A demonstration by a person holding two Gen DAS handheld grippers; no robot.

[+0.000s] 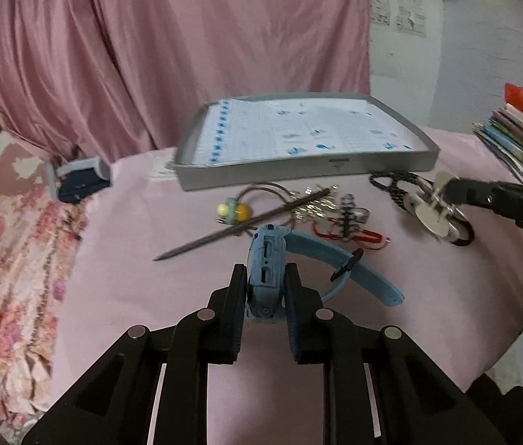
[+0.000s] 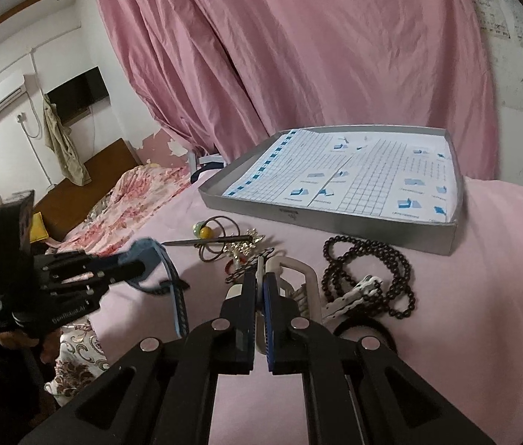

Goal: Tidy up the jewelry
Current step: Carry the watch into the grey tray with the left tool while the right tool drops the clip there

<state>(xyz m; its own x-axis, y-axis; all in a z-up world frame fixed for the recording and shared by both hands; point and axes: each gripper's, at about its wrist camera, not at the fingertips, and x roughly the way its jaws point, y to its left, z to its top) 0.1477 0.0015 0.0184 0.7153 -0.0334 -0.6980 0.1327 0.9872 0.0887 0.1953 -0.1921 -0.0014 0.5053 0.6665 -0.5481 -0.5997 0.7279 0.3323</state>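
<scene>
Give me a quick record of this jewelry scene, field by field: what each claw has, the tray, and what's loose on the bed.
left claw: shut on blue watch
right claw: shut on white hair clip
grey tray: paper-lined, no jewelry inside
loose on pink sheet: black bead necklace, dark hair stick, yellow-green hair tie, silver chain piece
tray position: beyond the jewelry

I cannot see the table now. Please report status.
Left gripper shut on blue watch. Right gripper shut on white watch. Grey tray ahead, nothing in the way.
</scene>
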